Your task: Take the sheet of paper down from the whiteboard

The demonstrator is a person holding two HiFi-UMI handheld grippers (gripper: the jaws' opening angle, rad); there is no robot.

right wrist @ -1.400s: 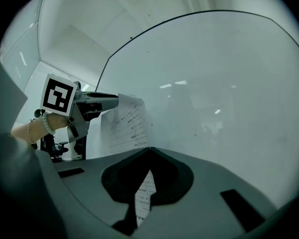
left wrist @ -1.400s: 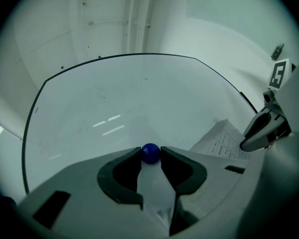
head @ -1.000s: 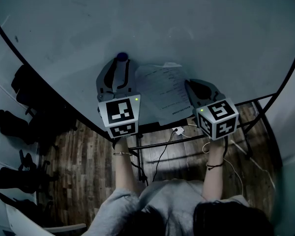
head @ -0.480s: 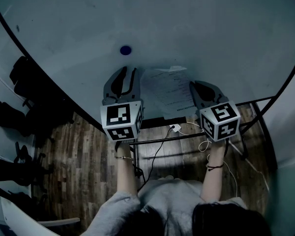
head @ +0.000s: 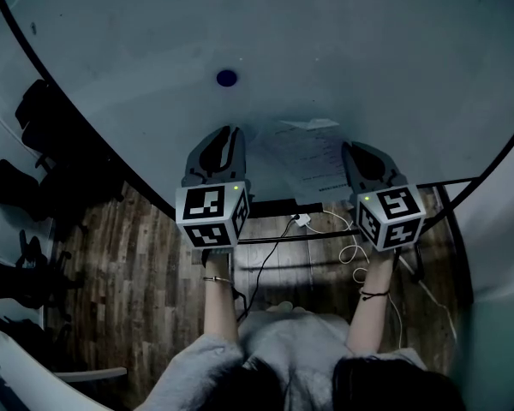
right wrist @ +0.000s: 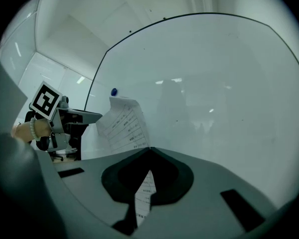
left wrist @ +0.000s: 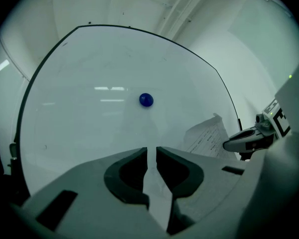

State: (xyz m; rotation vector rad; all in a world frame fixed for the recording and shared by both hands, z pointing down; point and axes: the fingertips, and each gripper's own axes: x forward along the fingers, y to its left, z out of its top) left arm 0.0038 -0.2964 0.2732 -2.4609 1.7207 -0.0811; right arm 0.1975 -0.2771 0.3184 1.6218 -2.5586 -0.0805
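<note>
At the lower edge of the whiteboard, head view: sheet of paper, printed, lying between the two grippers, its top edge curled off the board. Blue magnet on bare board above and left of the sheet, apart from it, pinning nothing. Left gripper just beside the sheet's left edge; right gripper at its right edge. Jaw state not legible from here. Wooden floor and a white cable below.

Left gripper view: jaws parted by a narrow slit with bare board showing through and nothing between them, so released. Magnet ahead and above; sheet off to the right, its free corner peaking up, the right gripper beyond it.

Right gripper view: jaws clenched tip to tip on the sheet's edge. Printed lines show through the hollow behind the tips, and the sheet runs up and left from the pinch. Only this view confirms the grasp; only the head view shows the magnet clear of the sheet's whole outline.

Step in hand, judged: peeling the sheet away. Best drawn straight off the board with the grip kept firm and the left gripper kept out of the sheet's path; a sideways tug risks a crease or tear at the pinch
</note>
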